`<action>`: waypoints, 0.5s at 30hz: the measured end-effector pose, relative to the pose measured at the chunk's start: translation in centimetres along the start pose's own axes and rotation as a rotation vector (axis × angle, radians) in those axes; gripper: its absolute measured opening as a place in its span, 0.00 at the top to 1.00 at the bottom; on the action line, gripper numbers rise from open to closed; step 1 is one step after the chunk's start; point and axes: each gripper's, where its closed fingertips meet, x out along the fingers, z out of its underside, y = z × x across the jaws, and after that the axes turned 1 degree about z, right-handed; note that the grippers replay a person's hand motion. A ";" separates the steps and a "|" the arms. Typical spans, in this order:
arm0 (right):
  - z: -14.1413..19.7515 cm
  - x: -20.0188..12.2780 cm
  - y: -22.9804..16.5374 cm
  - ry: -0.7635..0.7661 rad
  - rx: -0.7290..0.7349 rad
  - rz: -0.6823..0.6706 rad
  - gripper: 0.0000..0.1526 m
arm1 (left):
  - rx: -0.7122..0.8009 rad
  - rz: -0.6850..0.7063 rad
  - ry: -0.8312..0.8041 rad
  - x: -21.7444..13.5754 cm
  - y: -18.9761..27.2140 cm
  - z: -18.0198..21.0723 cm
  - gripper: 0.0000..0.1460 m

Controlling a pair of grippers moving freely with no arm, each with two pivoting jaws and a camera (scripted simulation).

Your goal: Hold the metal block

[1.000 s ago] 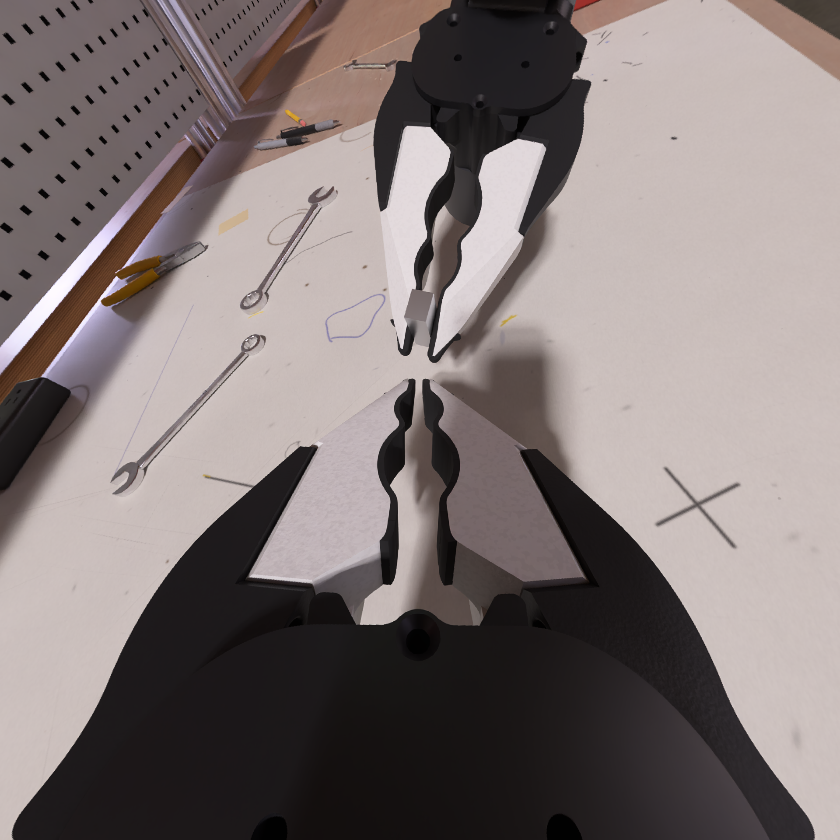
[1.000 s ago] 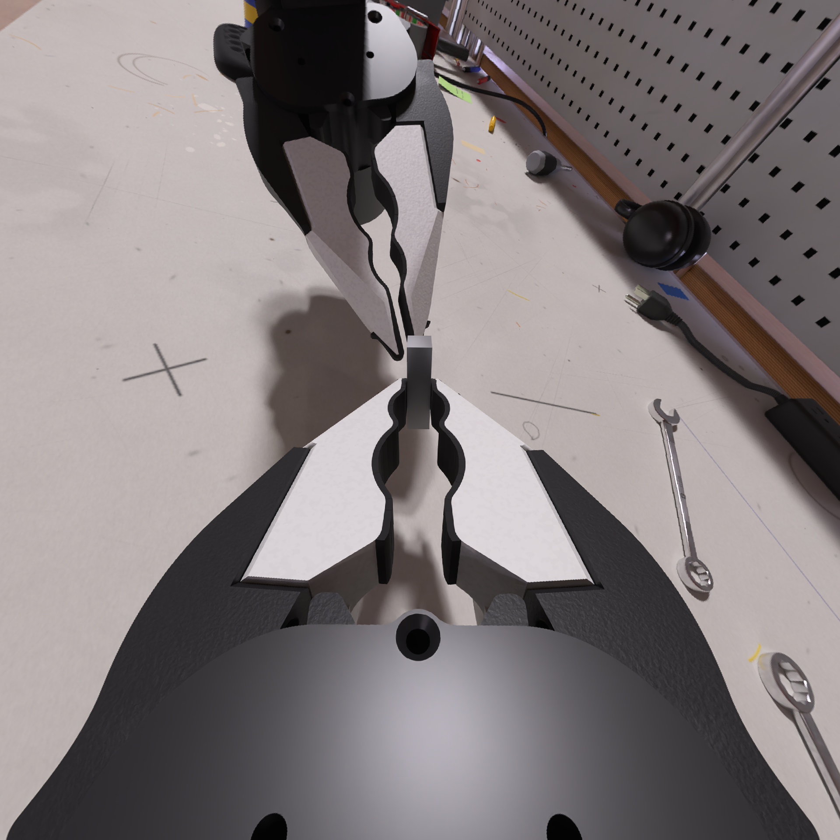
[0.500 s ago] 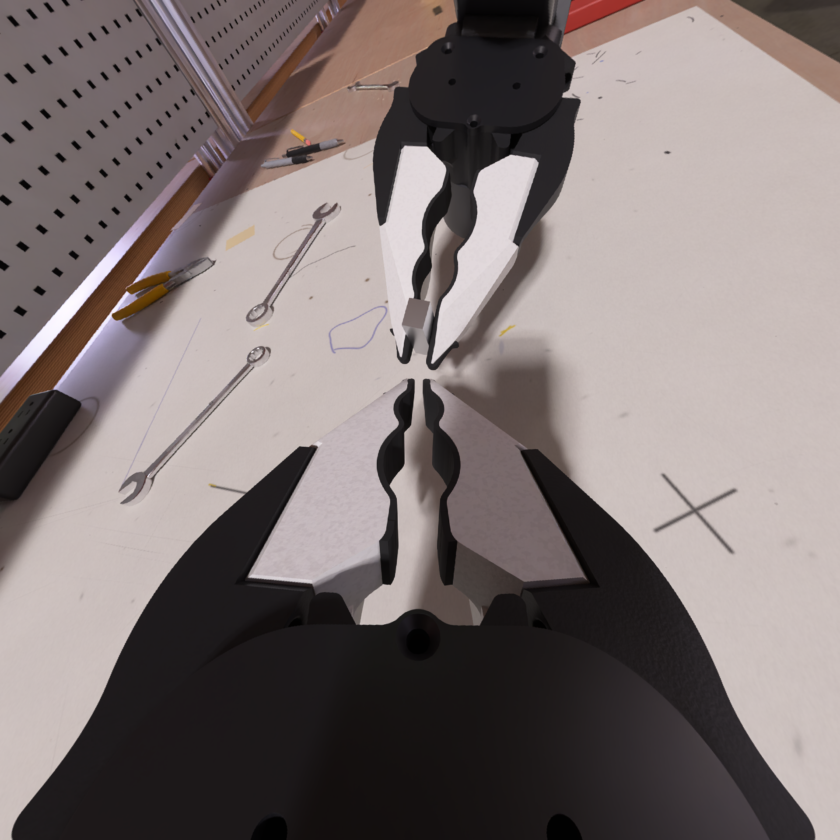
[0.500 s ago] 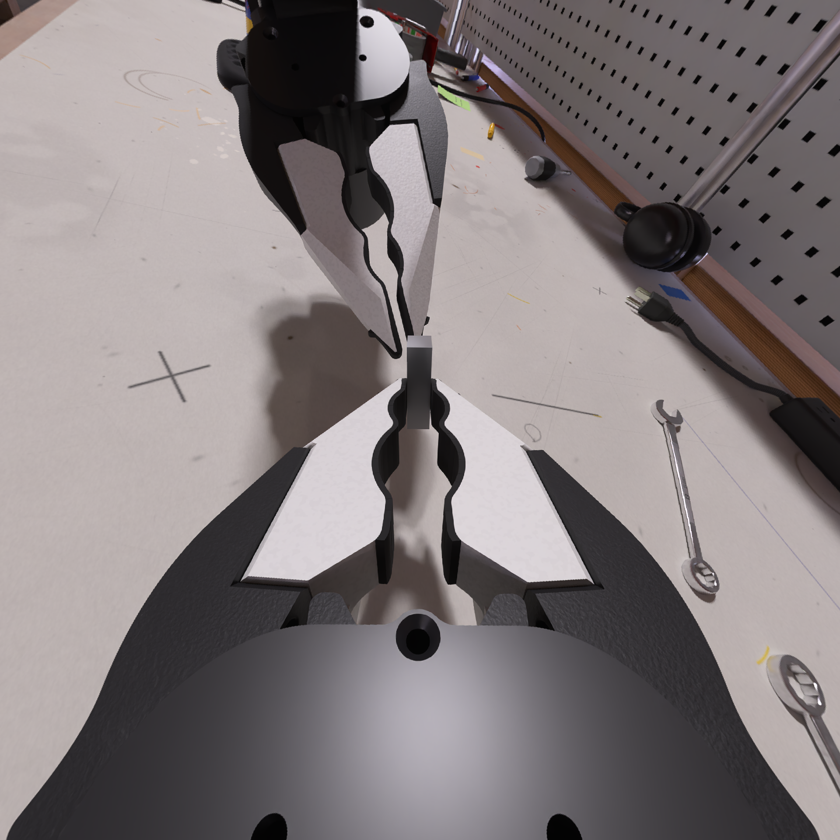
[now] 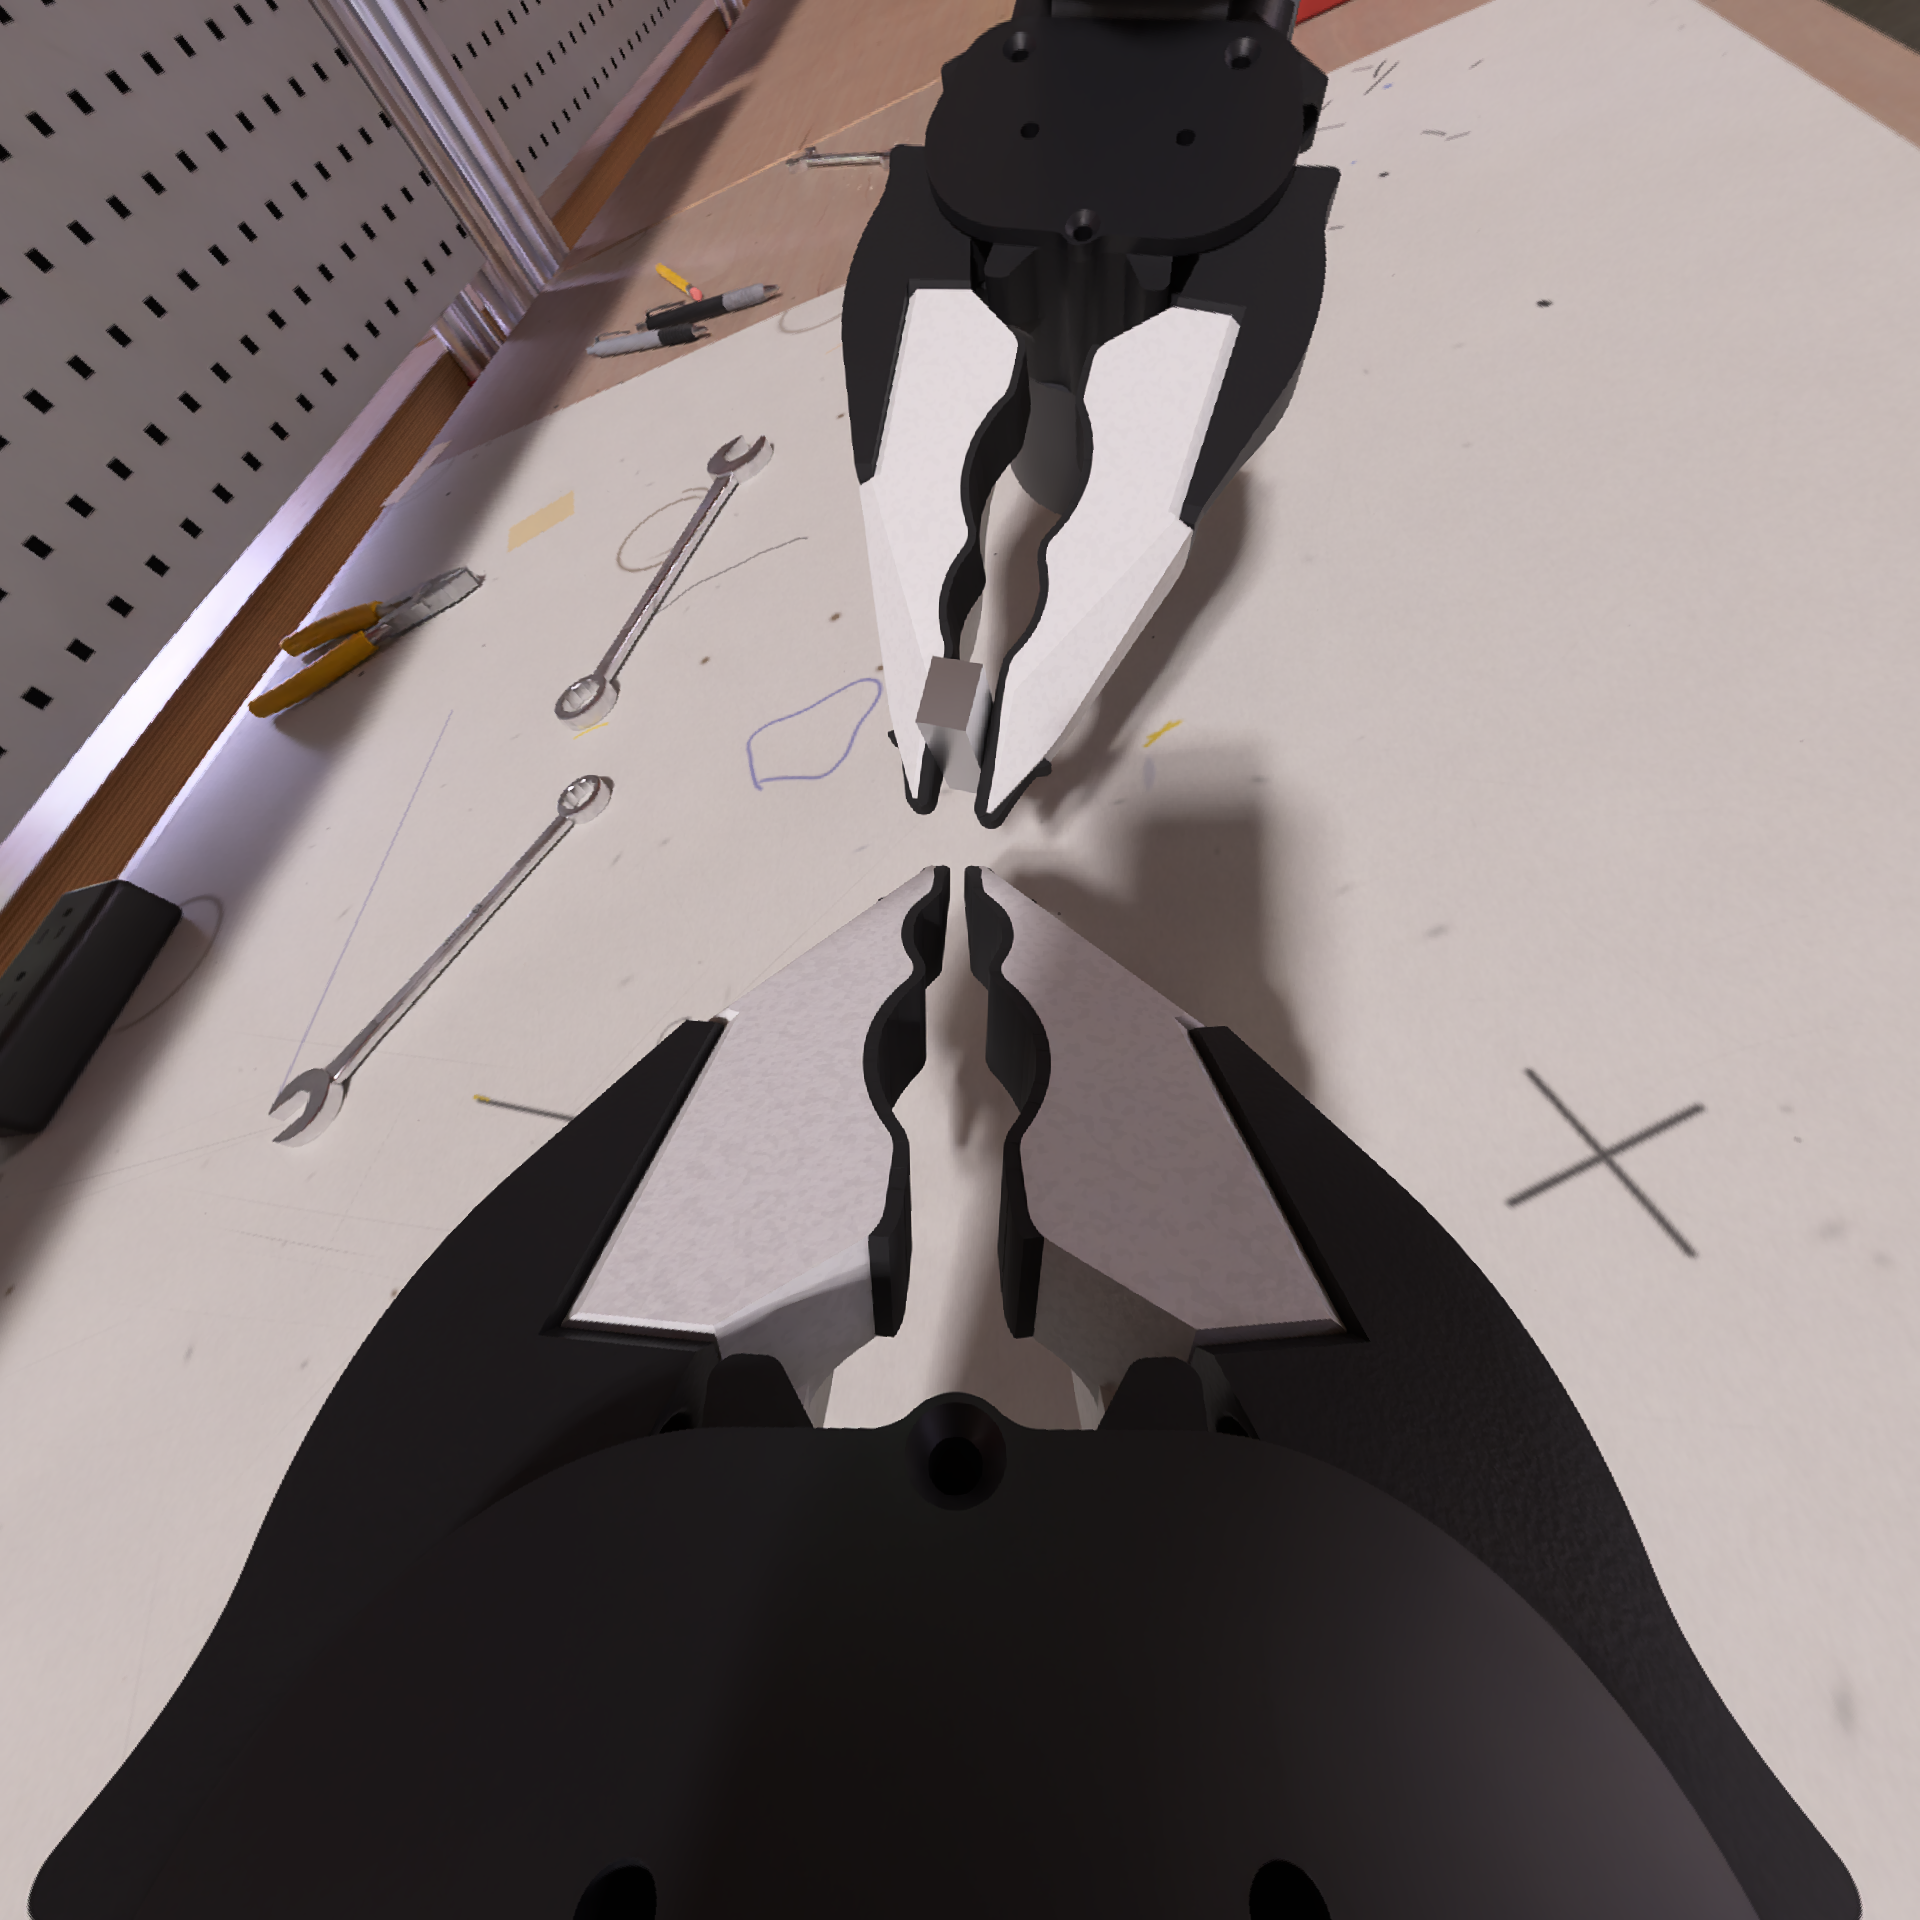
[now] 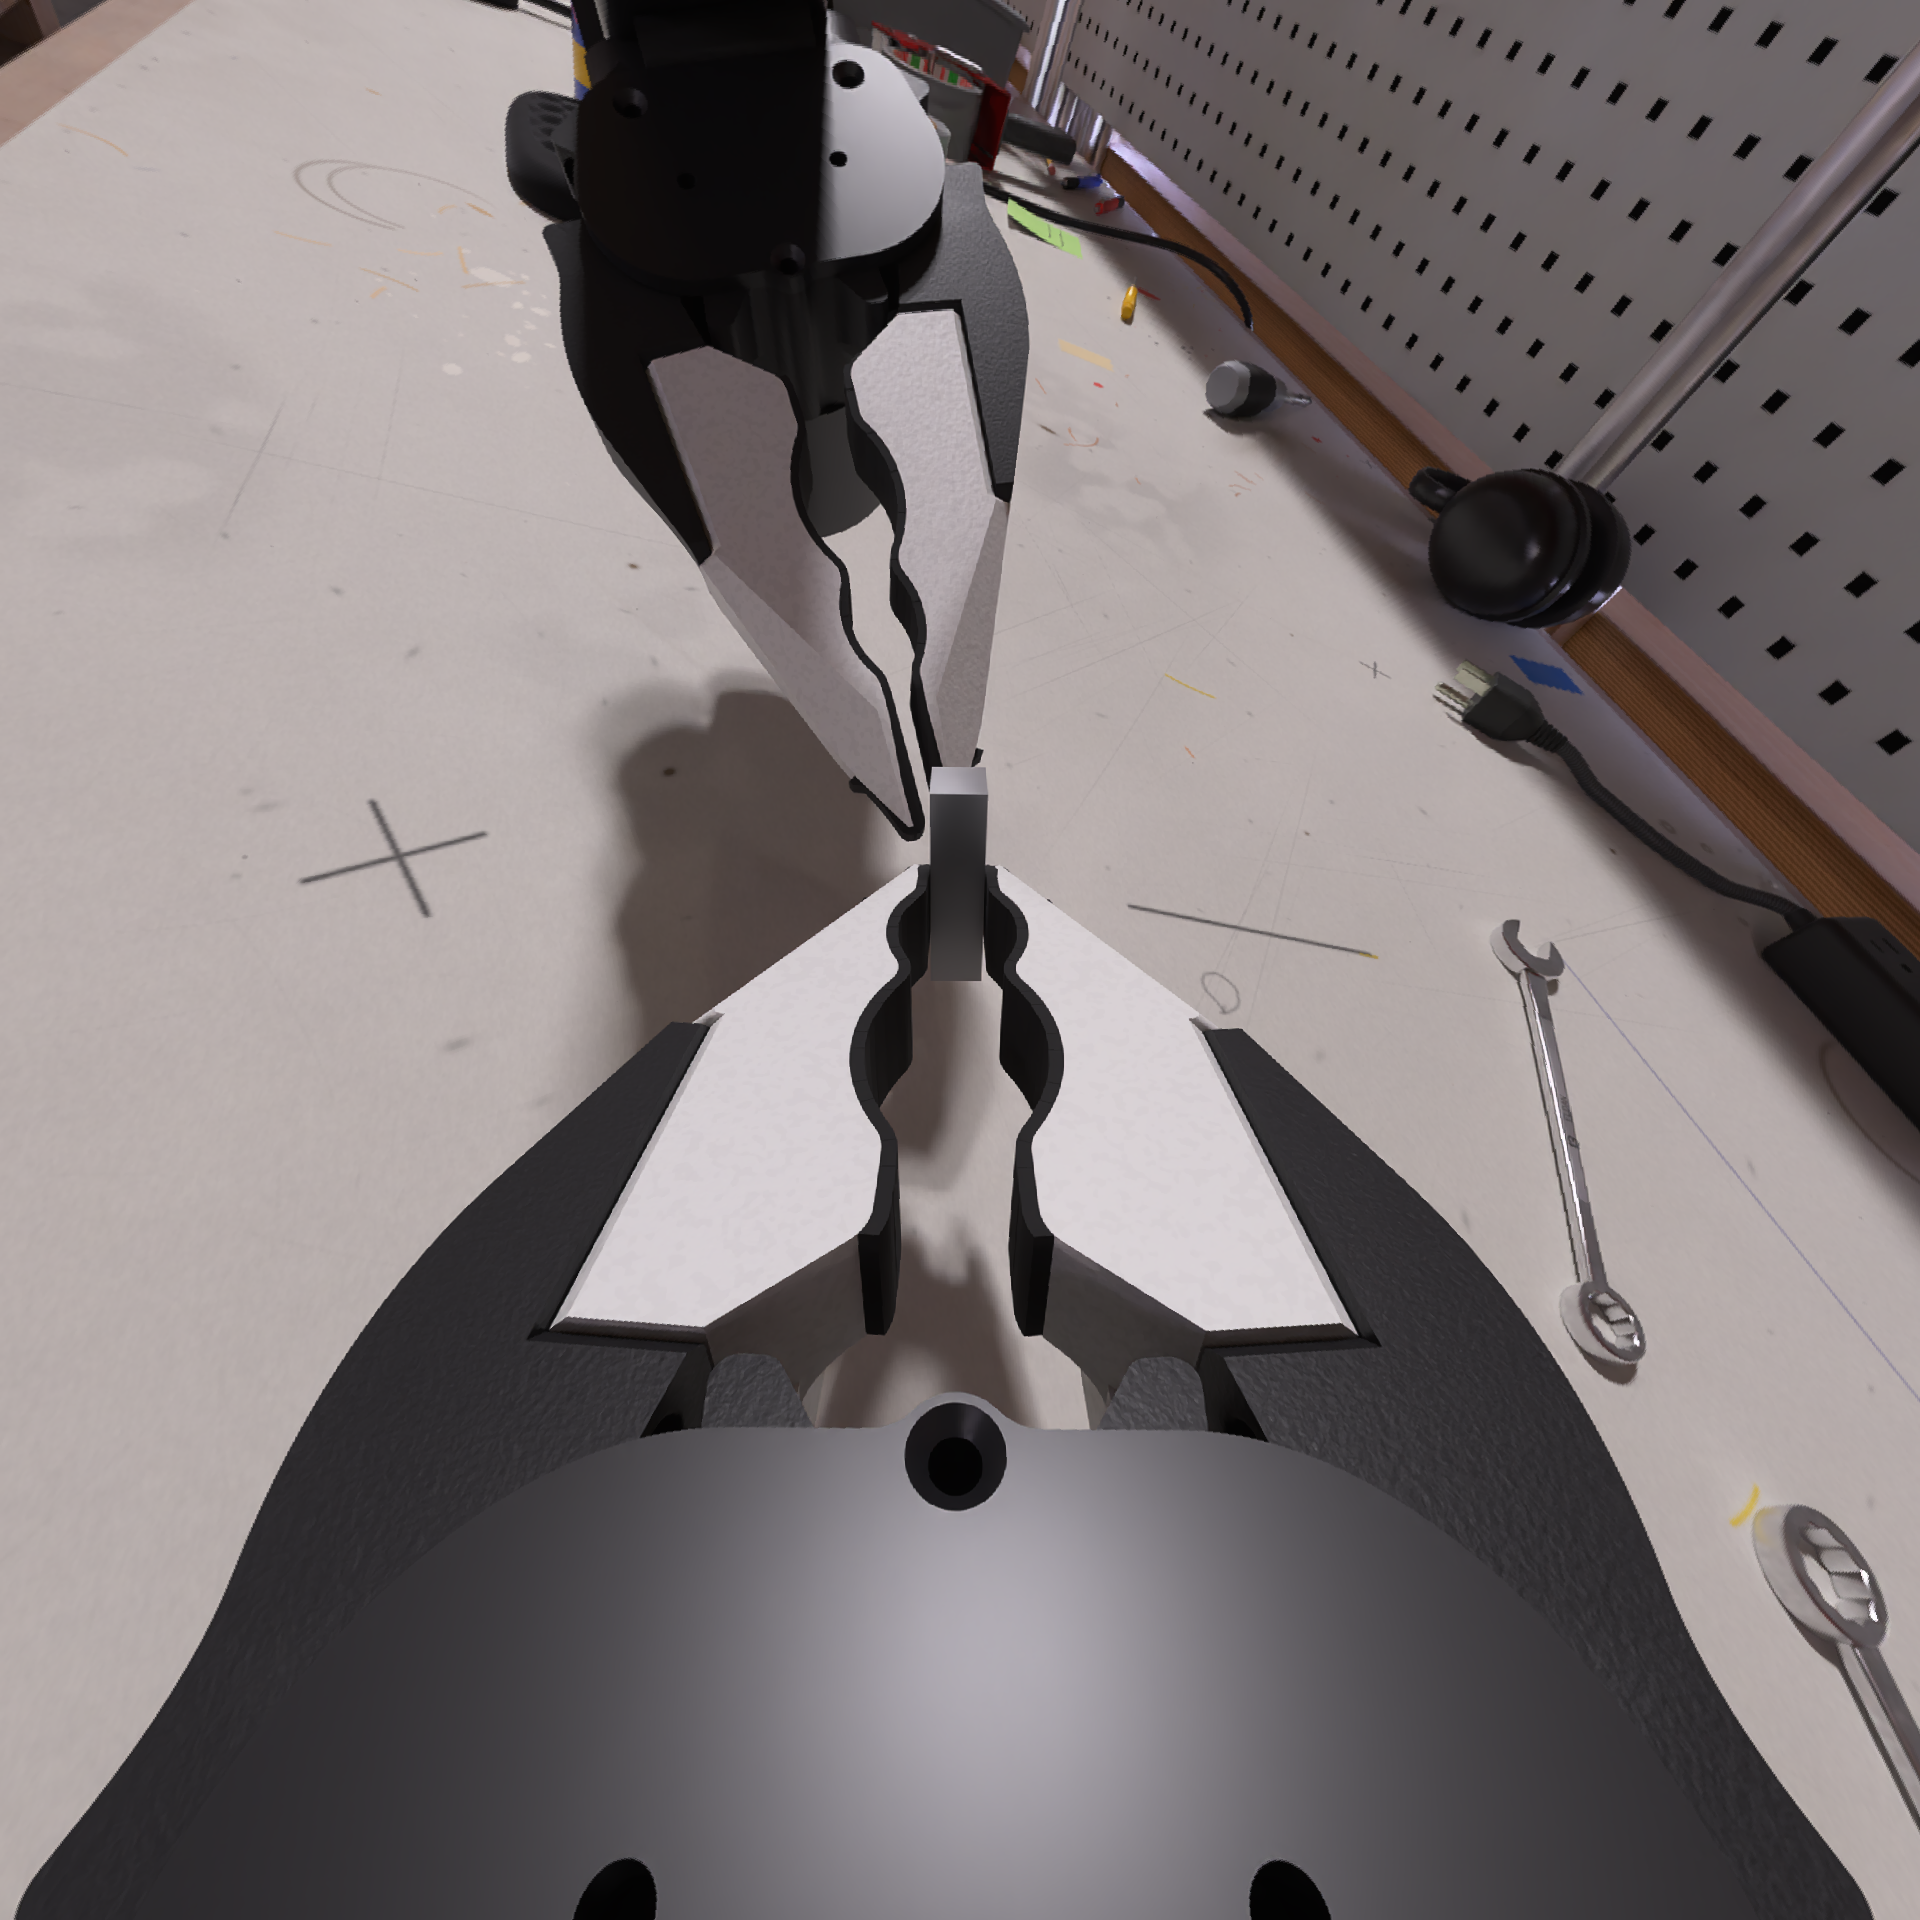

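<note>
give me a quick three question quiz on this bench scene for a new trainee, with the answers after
1. True or false: the right tongs are shut on the metal block.
2. What lies nearest the pegboard in the left wrist view? A) yellow-handled pliers B) the pencilled cross C) the blue scribble
3. Fill in: the left tongs grip ______.

Key:
1. True; the block sits upright between the fingertips, its top sticking out beyond them.
2. A; the pliers lie beside the wooden edge strip below the pegboard.
3. Nothing; their jaws are nearly together, with only a thin slit between, and they point at the block from the opposite side without touching it.
</note>
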 end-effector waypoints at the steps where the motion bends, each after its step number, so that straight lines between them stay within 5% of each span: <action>1: 0.1 0.0 0.0 -0.003 0.001 0.000 0.94 | 0.006 -0.005 -0.003 0.0 0.0 0.1 0.98; 9: 0.4 0.1 0.2 -0.022 -0.010 0.009 0.94 | 0.051 -0.059 -0.013 0.2 -0.4 0.2 0.94; 15: 0.4 0.1 0.2 -0.019 -0.001 0.004 0.94 | -0.073 0.018 0.062 0.0 0.1 -0.8 0.91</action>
